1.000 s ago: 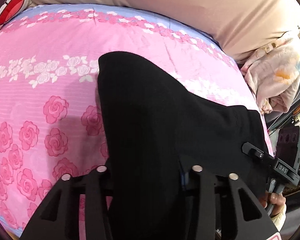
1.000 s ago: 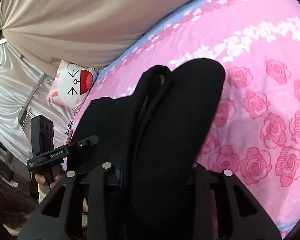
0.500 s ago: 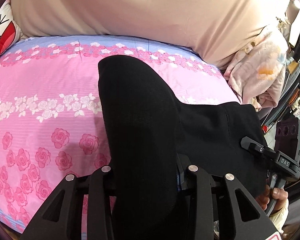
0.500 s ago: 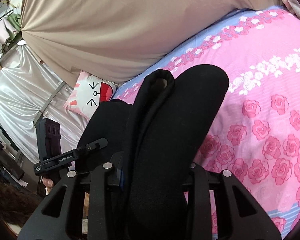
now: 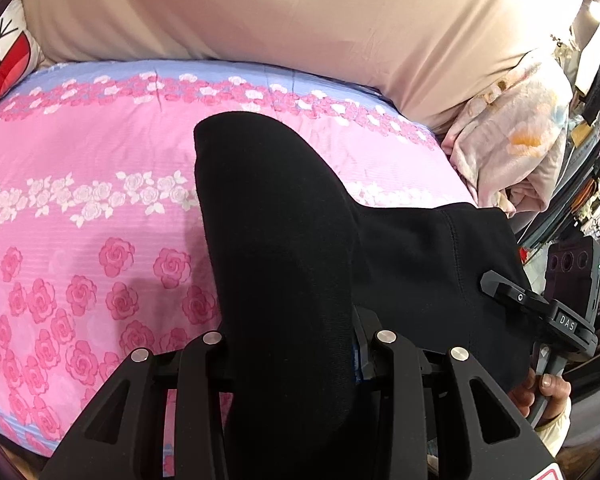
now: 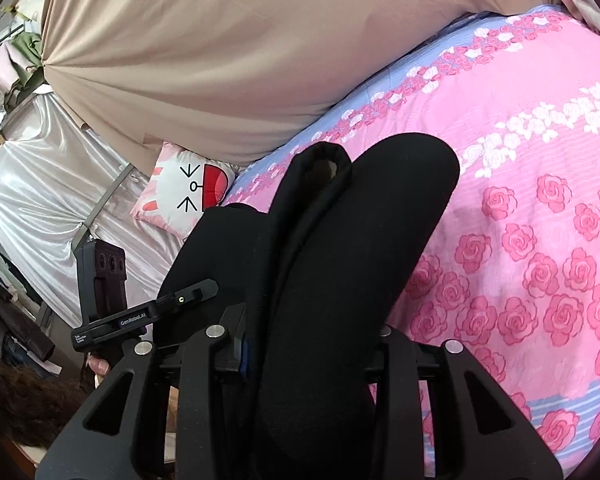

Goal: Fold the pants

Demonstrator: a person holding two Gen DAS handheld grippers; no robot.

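Both grippers have risen, lifting the black pants (image 5: 284, 248) higher above the pink bed (image 5: 80, 208). Left gripper (image 5: 292, 344) and right gripper (image 6: 300, 340) each have jaws clamped on bunched cloth, which runs up-frame from each, sagging between them.

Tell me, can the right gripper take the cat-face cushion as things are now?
Probably not. The right gripper is shut on the black pants, so its jaws are occupied, and the cat-face cushion lies beyond the bed's far corner, with the left gripper between.
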